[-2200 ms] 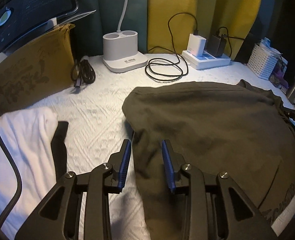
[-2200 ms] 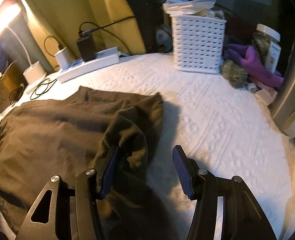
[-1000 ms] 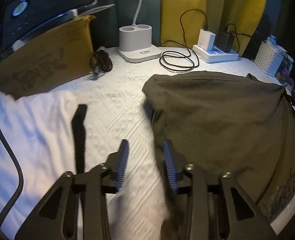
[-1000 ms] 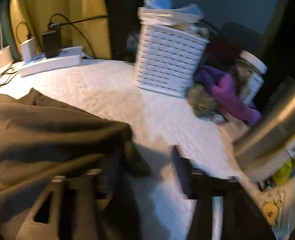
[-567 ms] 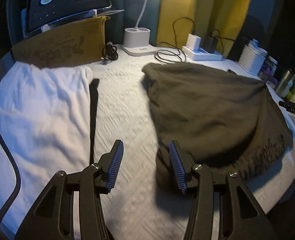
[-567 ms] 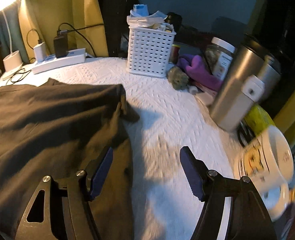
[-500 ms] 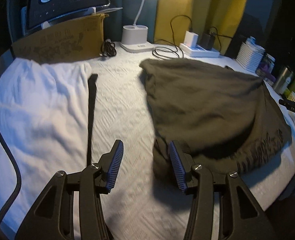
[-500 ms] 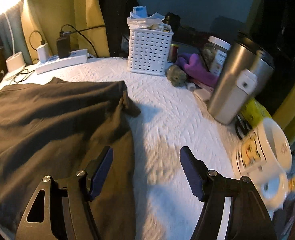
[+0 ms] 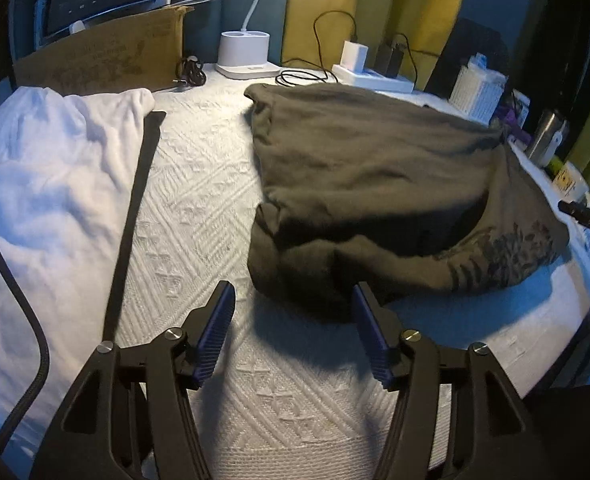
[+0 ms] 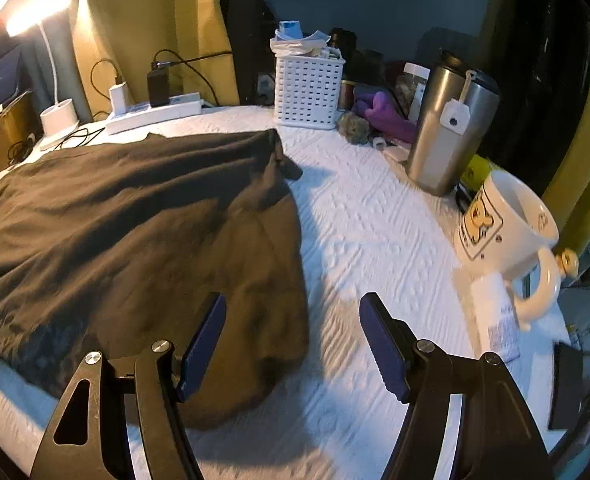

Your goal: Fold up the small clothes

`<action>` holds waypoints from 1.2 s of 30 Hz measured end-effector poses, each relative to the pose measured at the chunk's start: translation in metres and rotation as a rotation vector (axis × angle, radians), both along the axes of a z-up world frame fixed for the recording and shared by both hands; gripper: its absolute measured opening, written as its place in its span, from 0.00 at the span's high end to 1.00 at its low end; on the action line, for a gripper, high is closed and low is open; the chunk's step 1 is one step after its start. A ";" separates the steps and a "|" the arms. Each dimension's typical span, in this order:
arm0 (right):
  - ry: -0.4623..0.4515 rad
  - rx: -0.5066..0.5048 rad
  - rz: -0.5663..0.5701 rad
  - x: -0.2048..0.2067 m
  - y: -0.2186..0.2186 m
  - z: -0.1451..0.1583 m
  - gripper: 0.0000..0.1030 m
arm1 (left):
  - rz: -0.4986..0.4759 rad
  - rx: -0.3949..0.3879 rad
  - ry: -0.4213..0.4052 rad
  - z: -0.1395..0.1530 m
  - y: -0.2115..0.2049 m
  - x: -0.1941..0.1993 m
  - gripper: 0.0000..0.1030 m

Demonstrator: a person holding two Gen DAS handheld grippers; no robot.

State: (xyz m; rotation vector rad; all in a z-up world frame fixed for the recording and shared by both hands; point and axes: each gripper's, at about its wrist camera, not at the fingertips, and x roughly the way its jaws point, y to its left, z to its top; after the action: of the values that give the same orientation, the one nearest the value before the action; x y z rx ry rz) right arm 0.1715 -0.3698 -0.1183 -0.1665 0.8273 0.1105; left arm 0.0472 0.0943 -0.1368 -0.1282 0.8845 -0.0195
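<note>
A dark olive-brown shirt (image 9: 379, 184) lies spread on the white textured table cover, its printed part toward the near right edge. It also shows in the right wrist view (image 10: 135, 232). My left gripper (image 9: 291, 320) is open and empty, just in front of the shirt's near left corner, above the cover. My right gripper (image 10: 293, 332) is open and empty at the shirt's near right corner; its left finger hangs over the cloth, its right finger over bare cover. The tip of the right gripper (image 9: 583, 216) shows at the right edge of the left wrist view.
A white cloth (image 9: 47, 184) and a dark strap (image 9: 135, 208) lie at the left. A cardboard box (image 9: 103, 60), lamp base (image 9: 245, 54) and power strip (image 9: 375, 76) stand at the back. A white basket (image 10: 309, 92), steel tumbler (image 10: 447, 132) and mug (image 10: 503, 232) stand at the right.
Both grippers have let go of the shirt and pulled back toward the near edge. The shirt now lies flatter, and both pairs of jaws stand wider open.
</note>
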 end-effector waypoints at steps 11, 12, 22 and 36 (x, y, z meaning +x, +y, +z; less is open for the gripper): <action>0.058 0.178 -0.026 -0.026 -0.022 -0.020 0.31 | -0.034 0.095 -0.012 -0.010 -0.027 0.008 0.42; 0.066 0.200 -0.028 -0.027 -0.023 -0.022 0.31 | -0.033 0.105 -0.014 -0.011 -0.028 0.009 0.42; 0.081 0.354 0.016 -0.026 -0.014 -0.032 0.92 | -0.065 0.121 -0.061 -0.004 -0.039 0.012 0.90; -0.059 0.103 0.079 -0.030 -0.025 0.029 0.96 | -0.258 0.225 -0.056 0.038 -0.063 -0.027 0.91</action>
State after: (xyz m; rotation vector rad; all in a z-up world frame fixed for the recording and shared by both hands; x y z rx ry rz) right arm 0.1410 -0.3946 -0.0890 -0.1053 0.7546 0.2213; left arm 0.0207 0.0313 -0.0983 0.1959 0.8371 -0.1631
